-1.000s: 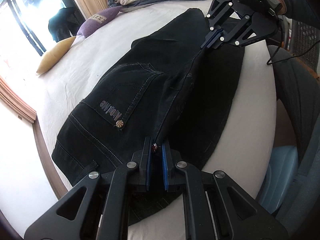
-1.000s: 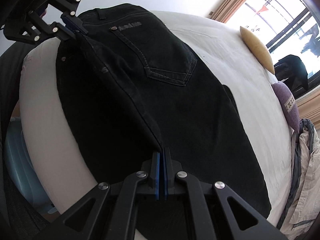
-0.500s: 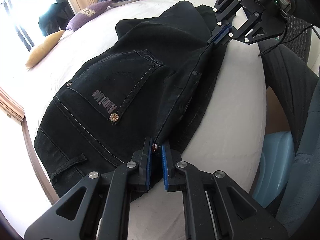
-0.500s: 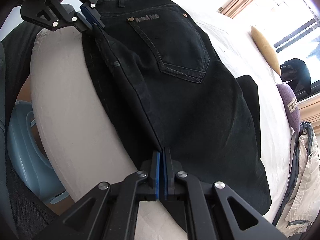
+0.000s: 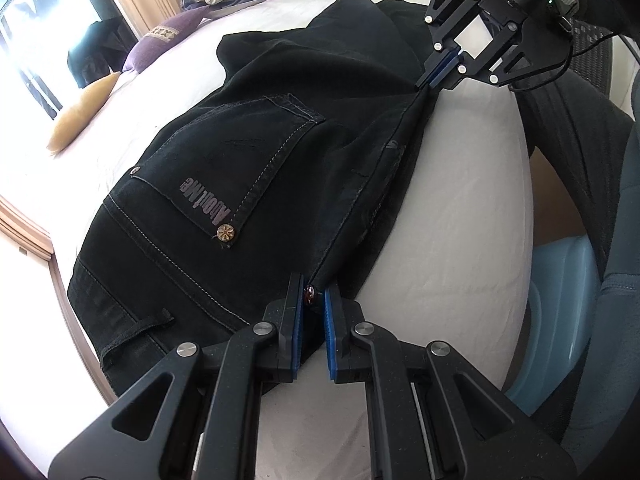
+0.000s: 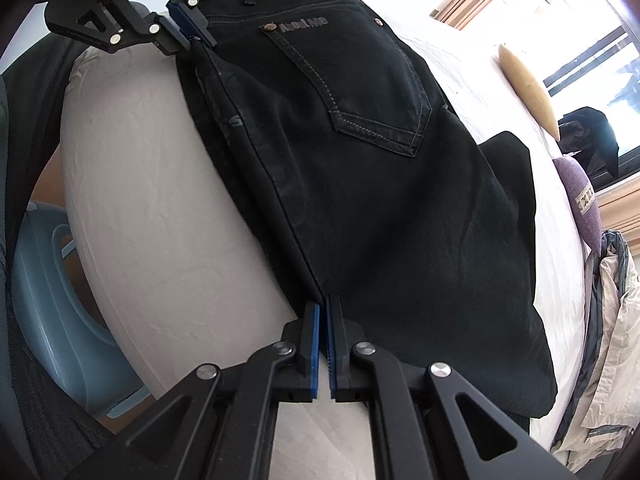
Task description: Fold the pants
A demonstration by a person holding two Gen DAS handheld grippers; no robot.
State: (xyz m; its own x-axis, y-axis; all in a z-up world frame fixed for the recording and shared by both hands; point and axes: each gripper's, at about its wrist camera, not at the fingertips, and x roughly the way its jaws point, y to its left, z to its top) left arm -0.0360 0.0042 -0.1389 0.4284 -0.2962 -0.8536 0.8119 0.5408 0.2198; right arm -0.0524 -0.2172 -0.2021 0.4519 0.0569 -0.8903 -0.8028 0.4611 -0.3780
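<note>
The black jeans (image 5: pixel 248 184) lie folded lengthwise along the bed (image 5: pixel 452 216) edge. The left hand-held gripper (image 5: pixel 314 294) pinches the waistband; the right hand-held gripper (image 6: pixel 323 312) clamps the fold edge. Uneven tension could skew the layers.

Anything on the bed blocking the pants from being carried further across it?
Nothing visible close by. Both the left gripper and right gripper already clamp the pants; the yellow pillow and purple pillow lie apart, toward the window.
</note>
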